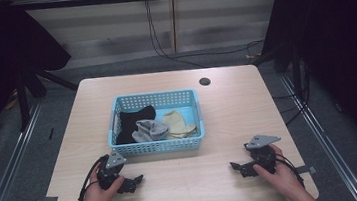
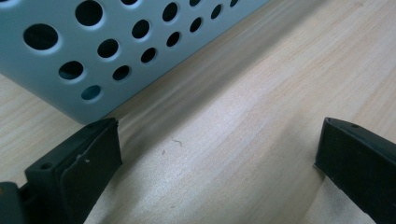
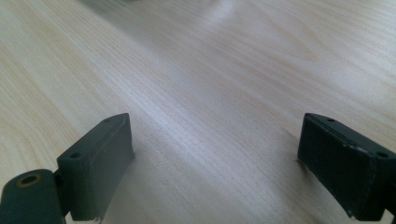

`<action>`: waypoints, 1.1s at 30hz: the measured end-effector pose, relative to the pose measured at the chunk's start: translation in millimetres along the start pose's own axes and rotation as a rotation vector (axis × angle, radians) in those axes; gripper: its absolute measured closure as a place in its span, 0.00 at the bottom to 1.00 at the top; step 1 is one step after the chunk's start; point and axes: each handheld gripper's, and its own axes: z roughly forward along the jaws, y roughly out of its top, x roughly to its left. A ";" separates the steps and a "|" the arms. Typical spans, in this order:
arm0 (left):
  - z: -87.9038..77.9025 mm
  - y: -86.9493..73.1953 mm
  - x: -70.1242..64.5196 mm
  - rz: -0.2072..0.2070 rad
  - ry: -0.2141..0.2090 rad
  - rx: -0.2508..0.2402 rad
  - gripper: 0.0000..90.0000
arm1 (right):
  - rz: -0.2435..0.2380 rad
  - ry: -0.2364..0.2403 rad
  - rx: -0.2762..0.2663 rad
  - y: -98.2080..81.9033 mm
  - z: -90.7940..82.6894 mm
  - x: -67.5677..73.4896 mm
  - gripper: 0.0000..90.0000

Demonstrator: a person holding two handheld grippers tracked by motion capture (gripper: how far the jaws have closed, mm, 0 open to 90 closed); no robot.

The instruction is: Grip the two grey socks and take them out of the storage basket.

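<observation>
I've got both tools down low on the pale wooden table (image 1: pixel 185 180), one at each near corner. My left gripper (image 1: pixel 133 181) sits just in front of the light blue perforated plastic basket (image 1: pixel 158 146), close to its near left corner, jaws spread wide with nothing between them. In the left gripper view that basket wall (image 2: pixel 116 28) with its round holes fills the upper left, just beyond my left jaw, and bare wood grain runs between the two black jaws.

My right gripper (image 1: pixel 238 167) rests well apart from the basket, out toward the near right of the table, pointing inward. Its jaws are released too, wide apart, and in the right gripper view there is just wood between them (image 3: pixel 215 140).

Inside the basket: a black sock (image 1: pixel 133 123) lies at the left, a crumpled grey sock (image 1: pixel 150 130) sits in the middle touching it, and a pale yellow sock (image 1: pixel 178 123) lies to the right, up against the grey one. Neither gripper touches any of them.

A small dark round hole (image 1: pixel 204 81) shows in the table's far right area.
</observation>
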 end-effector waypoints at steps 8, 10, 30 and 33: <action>0.4 0.3 -0.3 -0.002 0.003 -0.002 0.00 | 0.001 -0.001 0.000 -0.1 0.0 0.1 0.11; 0.6 0.3 -0.8 -0.010 0.003 -0.002 0.00 | -0.005 0.000 -0.004 0.0 0.2 -0.3 0.11; -18.8 24.4 -2.5 -0.057 -0.041 0.233 0.20 | -0.002 0.001 -0.001 0.0 0.1 -0.2 0.11; -24.4 29.0 -1.7 -0.049 -0.043 0.259 0.20 | -0.002 0.001 -0.001 0.0 0.1 -0.2 0.11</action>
